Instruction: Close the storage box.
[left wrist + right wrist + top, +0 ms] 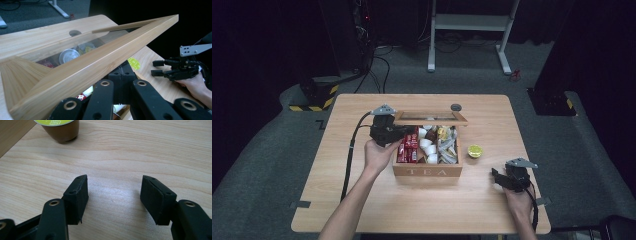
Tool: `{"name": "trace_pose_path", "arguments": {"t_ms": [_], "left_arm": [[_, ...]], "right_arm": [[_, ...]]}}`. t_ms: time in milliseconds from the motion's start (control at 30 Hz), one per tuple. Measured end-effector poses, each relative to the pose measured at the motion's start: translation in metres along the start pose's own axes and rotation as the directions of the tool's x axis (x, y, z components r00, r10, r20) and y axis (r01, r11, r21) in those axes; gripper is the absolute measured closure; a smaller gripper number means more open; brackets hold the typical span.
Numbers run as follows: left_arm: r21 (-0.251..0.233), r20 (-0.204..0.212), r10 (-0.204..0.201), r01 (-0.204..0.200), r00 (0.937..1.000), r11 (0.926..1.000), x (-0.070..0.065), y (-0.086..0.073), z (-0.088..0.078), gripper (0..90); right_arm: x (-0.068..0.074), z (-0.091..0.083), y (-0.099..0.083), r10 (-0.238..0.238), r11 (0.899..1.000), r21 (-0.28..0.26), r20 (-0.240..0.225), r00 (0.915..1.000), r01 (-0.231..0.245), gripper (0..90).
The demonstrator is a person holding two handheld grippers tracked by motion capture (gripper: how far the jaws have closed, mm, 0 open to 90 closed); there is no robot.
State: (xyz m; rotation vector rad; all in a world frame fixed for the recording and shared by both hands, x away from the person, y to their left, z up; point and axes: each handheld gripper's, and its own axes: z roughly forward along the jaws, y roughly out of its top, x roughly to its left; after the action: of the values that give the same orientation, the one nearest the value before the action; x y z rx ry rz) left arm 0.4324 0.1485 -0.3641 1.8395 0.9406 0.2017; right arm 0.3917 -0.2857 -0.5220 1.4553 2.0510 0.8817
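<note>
Dark carpet surrounds the pale bench (362, 200). The left claw (401, 131), left of centre in the high view, is pressed together on the corner of the glazed lid (430, 118), so the tea box (427, 171) is held open. The right claw (113, 195) is spread and empty on the bench at lower right. The green-topped capsule (475, 150) stands just right of the box. Picking it up seems to be the step in hand; next, the spread claw must be advanced around it.

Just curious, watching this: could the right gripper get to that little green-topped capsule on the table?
Probably yes. The capsule stands alone on bare table beside the tea box, and the right gripper points toward it with its fingers apart and nothing between.
</note>
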Motion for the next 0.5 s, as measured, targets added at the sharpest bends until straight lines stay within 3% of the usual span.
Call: {"name": "trace_pose_path", "arguments": {"t_ms": [500], "left_arm": [[0.029,-0.005,0.028,-0.028,0.9996,0.9992,-0.006,-0.019,0.002,90.0]], "right_arm": [[0.0,0.001,0.0,0.011,1.0,0.012,0.03,0.9995,-0.012,27.7]]}}
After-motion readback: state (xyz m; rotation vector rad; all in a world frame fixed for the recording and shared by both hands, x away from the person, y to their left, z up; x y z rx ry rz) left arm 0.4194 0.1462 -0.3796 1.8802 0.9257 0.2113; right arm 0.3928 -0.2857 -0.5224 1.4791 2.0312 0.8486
